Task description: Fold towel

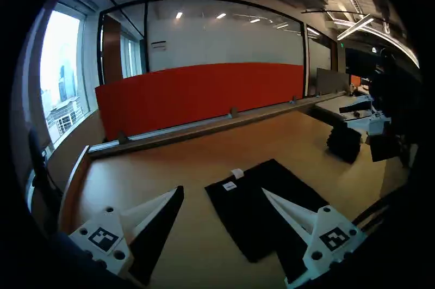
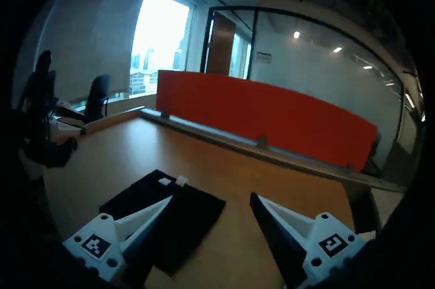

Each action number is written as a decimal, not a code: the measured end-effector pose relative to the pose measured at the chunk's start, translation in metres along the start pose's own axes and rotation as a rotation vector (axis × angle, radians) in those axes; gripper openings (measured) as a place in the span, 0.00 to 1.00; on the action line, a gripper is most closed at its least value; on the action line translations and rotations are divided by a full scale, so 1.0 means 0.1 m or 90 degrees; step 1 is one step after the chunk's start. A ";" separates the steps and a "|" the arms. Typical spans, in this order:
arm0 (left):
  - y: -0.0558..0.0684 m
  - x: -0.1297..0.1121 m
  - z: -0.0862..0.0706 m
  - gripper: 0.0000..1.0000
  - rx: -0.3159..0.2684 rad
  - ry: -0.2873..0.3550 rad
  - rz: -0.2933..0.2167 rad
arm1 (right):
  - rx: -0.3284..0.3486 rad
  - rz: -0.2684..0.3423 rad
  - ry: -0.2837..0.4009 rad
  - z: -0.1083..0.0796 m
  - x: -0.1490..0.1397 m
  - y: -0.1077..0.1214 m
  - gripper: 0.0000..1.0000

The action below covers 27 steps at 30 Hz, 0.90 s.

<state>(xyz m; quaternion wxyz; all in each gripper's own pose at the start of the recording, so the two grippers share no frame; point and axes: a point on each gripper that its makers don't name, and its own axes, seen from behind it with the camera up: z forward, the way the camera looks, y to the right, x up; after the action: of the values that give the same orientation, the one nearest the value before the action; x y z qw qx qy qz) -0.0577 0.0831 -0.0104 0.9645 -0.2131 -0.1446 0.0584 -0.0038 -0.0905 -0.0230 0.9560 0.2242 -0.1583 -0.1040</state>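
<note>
Two grippers were in my hands, both spread wide and holding nothing. The left gripper (image 1: 222,189) was aimed forward and down over the table (image 1: 217,147). The towel (image 1: 244,213) lay flat just ahead of it, between the fingers and passing behind the right-hand finger. The right gripper (image 2: 211,196) was aimed the same way, with the towel ahead and to its left, partly behind its left-hand finger.

Assessment: one gripper on each side of the cloth suited taking one corner apiece. The wide opening left room to straddle an edge. Two white tags (image 1: 234,179) sat at the edge farthest from me, so I judged the near edge to be the one to lift.

Limits of observation:
- The near edge and near corners of the towel were covered by my own fingers.
- The cloth was uniformly dark. A line down its middle could have been a fold or a seam, and I could not tell which.
- I could not tell whether either fingertip touched the cloth.
- Dark shapes far to the right of the left gripper could not be resolved.
</note>
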 end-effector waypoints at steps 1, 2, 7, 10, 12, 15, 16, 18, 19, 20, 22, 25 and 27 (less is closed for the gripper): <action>0.03 -0.02 0.01 0.95 -0.009 -0.004 0.003 | 0.011 0.000 -0.006 0.01 -0.03 -0.04 1.00; 0.07 -0.05 0.03 0.95 -0.020 -0.008 0.005 | 0.023 -0.001 -0.013 0.02 -0.06 -0.08 1.00; 0.17 -0.15 0.09 0.95 -0.050 -0.025 0.016 | 0.053 -0.006 -0.038 0.08 -0.18 -0.19 1.00; 0.22 -0.22 0.12 0.95 -0.064 -0.036 0.021 | 0.068 -0.012 -0.053 0.11 -0.28 -0.25 1.00; 0.26 -0.28 0.14 0.95 -0.072 -0.044 0.025 | 0.077 -0.016 -0.064 0.13 -0.37 -0.29 1.00; 0.31 -0.39 0.18 0.95 -0.082 -0.057 0.030 | 0.087 -0.019 -0.080 0.17 -0.51 -0.34 1.00; 0.33 -0.43 0.19 0.95 -0.086 -0.060 0.031 | 0.091 -0.019 -0.084 0.18 -0.56 -0.36 1.00; 0.37 -0.53 0.21 0.95 -0.094 -0.069 0.035 | 0.098 -0.020 -0.095 0.20 -0.66 -0.40 1.00; 0.38 -0.57 0.22 0.95 -0.097 -0.075 0.037 | 0.101 -0.021 -0.100 0.21 -0.72 -0.41 1.00; 0.40 -0.63 0.24 0.95 -0.102 -0.081 0.039 | 0.105 -0.022 -0.106 0.22 -0.78 -0.43 1.00; 0.43 -0.73 0.26 0.95 -0.108 -0.092 0.042 | 0.109 -0.026 -0.118 0.25 -0.90 -0.46 1.00; 0.49 -0.90 0.31 0.95 -0.120 -0.111 0.044 | 0.118 -0.030 -0.135 0.28 -1.09 -0.52 1.00; 0.54 -1.02 0.35 0.95 -0.128 -0.124 0.044 | 0.124 -0.032 -0.146 0.31 -1.20 -0.56 1.00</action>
<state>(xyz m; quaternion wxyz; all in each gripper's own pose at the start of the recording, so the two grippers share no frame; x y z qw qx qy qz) -0.1682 0.1273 -0.0294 0.9171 -0.3067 -0.2352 0.0975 -0.1333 -0.1196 -0.0530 0.9024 0.3064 -0.2704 -0.1369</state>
